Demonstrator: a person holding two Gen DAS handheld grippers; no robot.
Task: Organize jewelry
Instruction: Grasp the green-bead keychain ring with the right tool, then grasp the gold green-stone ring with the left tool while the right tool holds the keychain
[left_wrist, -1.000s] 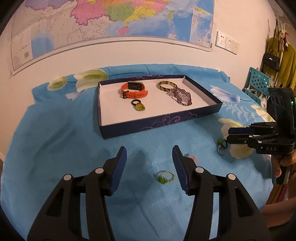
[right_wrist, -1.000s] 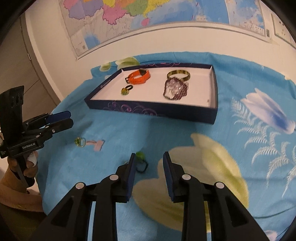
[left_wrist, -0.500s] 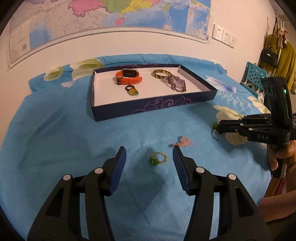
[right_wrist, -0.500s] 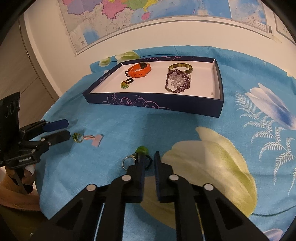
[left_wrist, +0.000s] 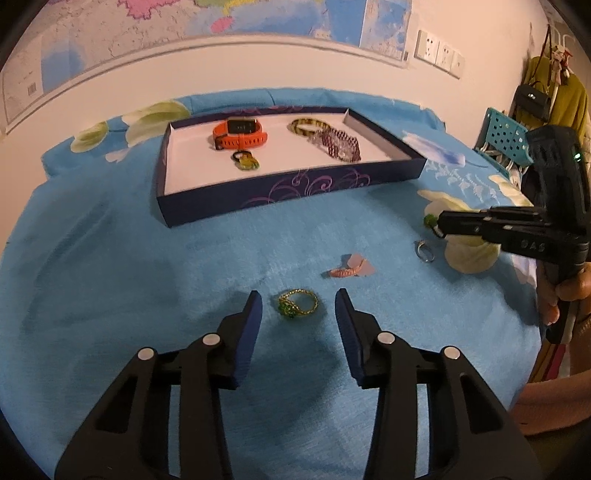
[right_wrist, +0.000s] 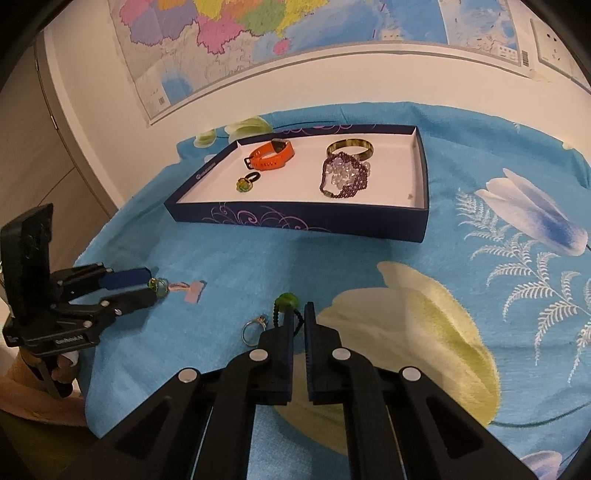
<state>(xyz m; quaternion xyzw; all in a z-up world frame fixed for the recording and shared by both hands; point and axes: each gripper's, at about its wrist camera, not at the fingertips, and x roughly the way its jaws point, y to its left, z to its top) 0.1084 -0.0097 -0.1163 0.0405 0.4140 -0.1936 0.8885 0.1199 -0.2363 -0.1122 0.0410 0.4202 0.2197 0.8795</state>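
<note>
Blue floral bedspread (right_wrist: 480, 258) — left gripper (left_wrist: 298, 306) wide around gold ring (left_wrist: 297, 303); right gripper (right_wrist: 299, 314) pinches green-bead ring (right_wrist: 286, 301), lettering unreadable.

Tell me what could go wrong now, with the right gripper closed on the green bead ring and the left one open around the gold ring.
1. The right gripper pinches only the thin black cord band of the green bead ring; it may slip out on the way to the dark blue tray.
2. The small silver ring lies close beside the right fingers and could get dragged.
3. The open left gripper could push the gold ring with green stone into the soft blue cloth instead of gripping it.
</note>
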